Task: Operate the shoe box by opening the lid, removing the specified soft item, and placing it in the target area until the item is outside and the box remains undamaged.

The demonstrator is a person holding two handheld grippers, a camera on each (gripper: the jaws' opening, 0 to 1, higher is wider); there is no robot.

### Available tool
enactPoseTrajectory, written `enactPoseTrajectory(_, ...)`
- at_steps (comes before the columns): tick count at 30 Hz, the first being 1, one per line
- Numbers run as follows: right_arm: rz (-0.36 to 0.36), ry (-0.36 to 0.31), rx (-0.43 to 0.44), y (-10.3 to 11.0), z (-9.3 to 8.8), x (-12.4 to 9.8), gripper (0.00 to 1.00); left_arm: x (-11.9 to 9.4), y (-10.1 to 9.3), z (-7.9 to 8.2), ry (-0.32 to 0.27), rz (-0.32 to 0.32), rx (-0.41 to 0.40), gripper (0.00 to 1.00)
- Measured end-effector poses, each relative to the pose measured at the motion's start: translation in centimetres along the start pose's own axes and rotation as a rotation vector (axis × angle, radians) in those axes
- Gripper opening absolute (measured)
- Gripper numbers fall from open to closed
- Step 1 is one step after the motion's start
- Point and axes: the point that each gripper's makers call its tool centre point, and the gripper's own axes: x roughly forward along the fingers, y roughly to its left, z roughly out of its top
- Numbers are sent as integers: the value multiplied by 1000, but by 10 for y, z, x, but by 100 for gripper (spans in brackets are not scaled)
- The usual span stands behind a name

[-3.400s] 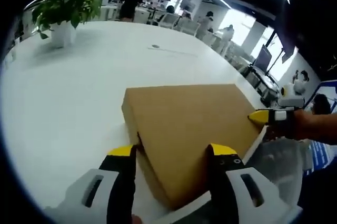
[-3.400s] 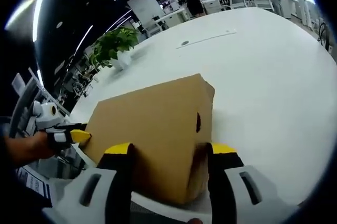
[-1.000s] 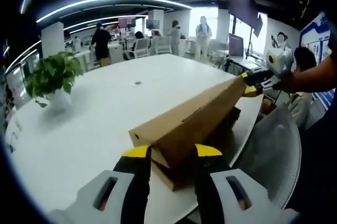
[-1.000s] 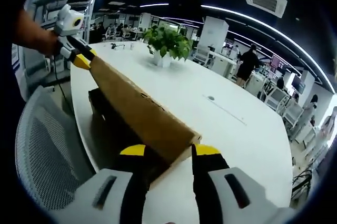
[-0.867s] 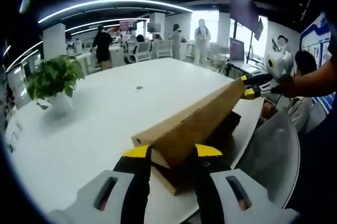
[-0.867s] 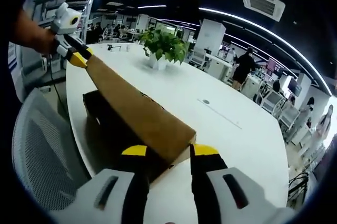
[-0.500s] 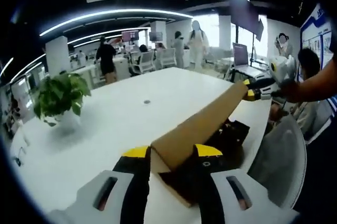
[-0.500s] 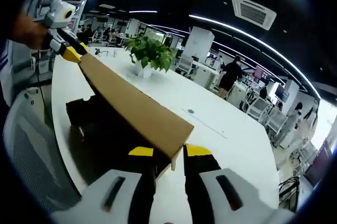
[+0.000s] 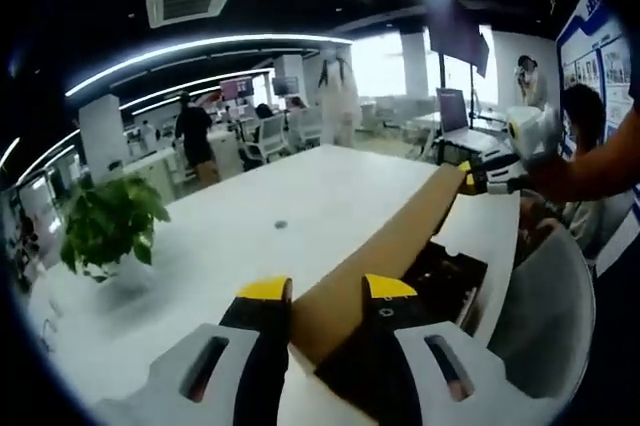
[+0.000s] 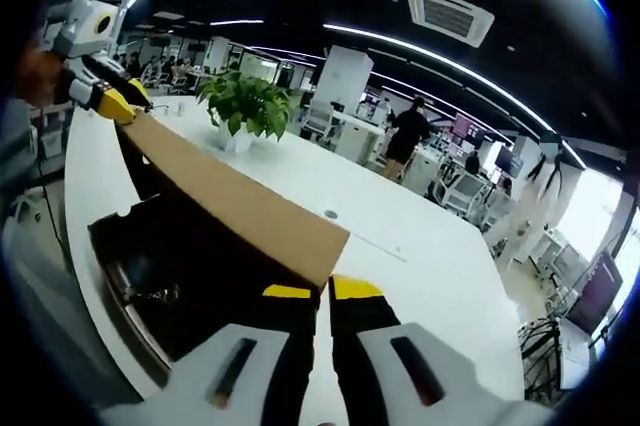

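The left gripper [image 9: 316,291] and right gripper [image 10: 309,293] each pinch an end of the cardboard lid [image 10: 235,208] – now lifted higher, the dark inside of the shoe box [image 10: 190,266] at the table [image 9: 300,206] edge shows.

Brown cardboard shoe box [image 10: 190,276] on the near edge of the long white table [image 9: 300,196], its flat cardboard lid [image 10: 235,206] raised above it between my left gripper [image 9: 316,291] and right gripper [image 10: 320,293], potted green plant [image 9: 108,226] far left on the table, grey mesh chair [image 9: 545,316] right of the box.

Matt brown cardboard lid [image 9: 380,246]; glossy smooth white table [image 9: 300,196].
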Motion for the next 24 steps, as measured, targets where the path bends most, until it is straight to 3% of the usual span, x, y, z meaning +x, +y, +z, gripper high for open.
enactPoseTrajectory(2,-2,10,-1,-2,2,3,1,-8,4,9,-33,19,-12,29)
enactPoseTrajectory(4,1,17,3,-5,5,6,1,-21,14,12,-56,78,-4,30)
enactPoseTrajectory(6,3,27,0,-8,7,11,1,-39,24,3,-58,141,-32,30)
enactPoseTrajectory(7,4,30,-1,-9,7,13,1,-46,26,-5,-45,165,-53,30)
enactPoseTrajectory(9,6,38,1,-11,9,16,1,-55,25,-43,40,186,-117,28)
enactPoseTrajectory(11,5,42,2,-12,11,20,1,-56,16,-80,126,161,-188,24)
enactPoseTrajectory(12,5,45,0,-13,11,21,1,-54,4,-112,221,123,-253,21)
enactPoseTrajectory(14,6,46,-5,-14,11,24,1,-46,-17,-148,320,52,-333,16)
enactPoseTrajectory(18,13,54,-19,-16,13,27,1,-30,-30,-163,334,41,-324,15)
enactPoseTrajectory(24,17,61,-31,-18,15,33,1,-11,-38,-180,415,20,-301,13)
